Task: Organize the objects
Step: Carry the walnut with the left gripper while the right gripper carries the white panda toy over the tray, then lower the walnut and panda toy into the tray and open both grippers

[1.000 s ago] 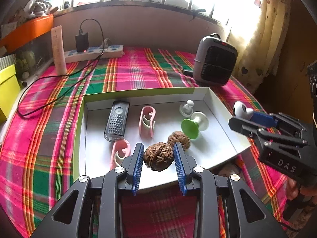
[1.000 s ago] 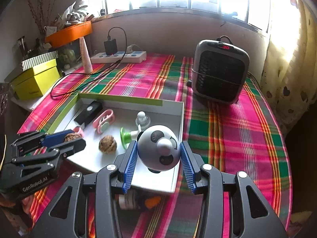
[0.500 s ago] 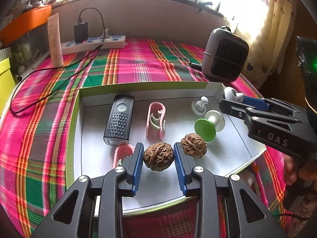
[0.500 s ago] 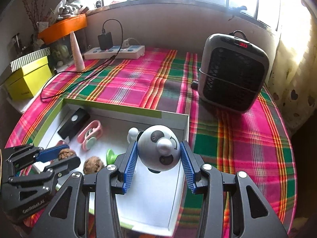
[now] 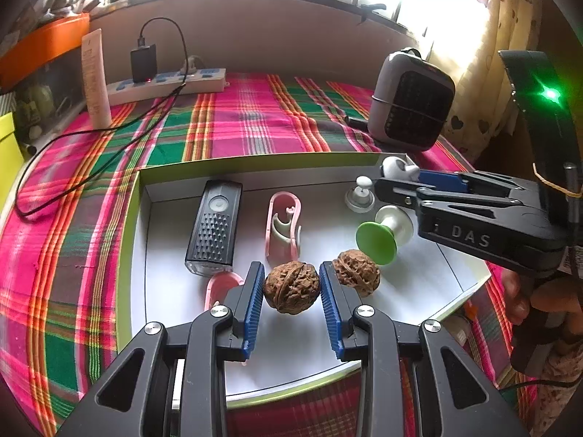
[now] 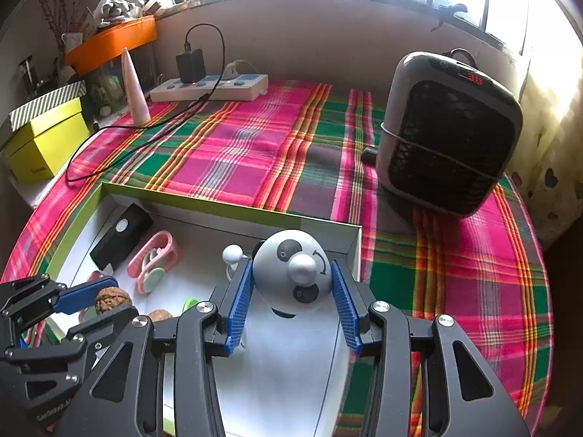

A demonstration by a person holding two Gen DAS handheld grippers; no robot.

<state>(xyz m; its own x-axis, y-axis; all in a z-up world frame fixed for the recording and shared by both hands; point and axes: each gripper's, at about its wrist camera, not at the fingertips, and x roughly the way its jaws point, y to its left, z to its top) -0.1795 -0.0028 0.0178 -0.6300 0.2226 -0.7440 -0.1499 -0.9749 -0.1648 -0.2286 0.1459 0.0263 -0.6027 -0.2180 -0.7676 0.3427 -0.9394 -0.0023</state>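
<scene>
My left gripper (image 5: 291,287) is shut on a brown walnut (image 5: 292,287), held over the front of the white tray (image 5: 255,165). A second walnut (image 5: 357,272) lies in the tray just right of it. My right gripper (image 6: 291,291) is shut on a white panda ball (image 6: 293,273), held over the tray's far right corner (image 6: 355,240). In the tray lie a black light (image 5: 215,227), a pink clip (image 5: 283,227), another pink clip (image 5: 218,287), a green suction cup (image 5: 377,236) and a small white knob (image 5: 360,196).
The tray sits on a pink and green plaid cloth (image 5: 255,120). A grey heater (image 6: 448,134) stands at the back right. A power strip with a black charger (image 6: 211,87), a cable, a pink tube (image 6: 135,91) and a yellow box (image 6: 43,142) stand at the back left.
Both grippers moved forward over the tray. The right gripper carried the panda ball from the tray's front right edge to its far right corner. The left still holds the walnut.
</scene>
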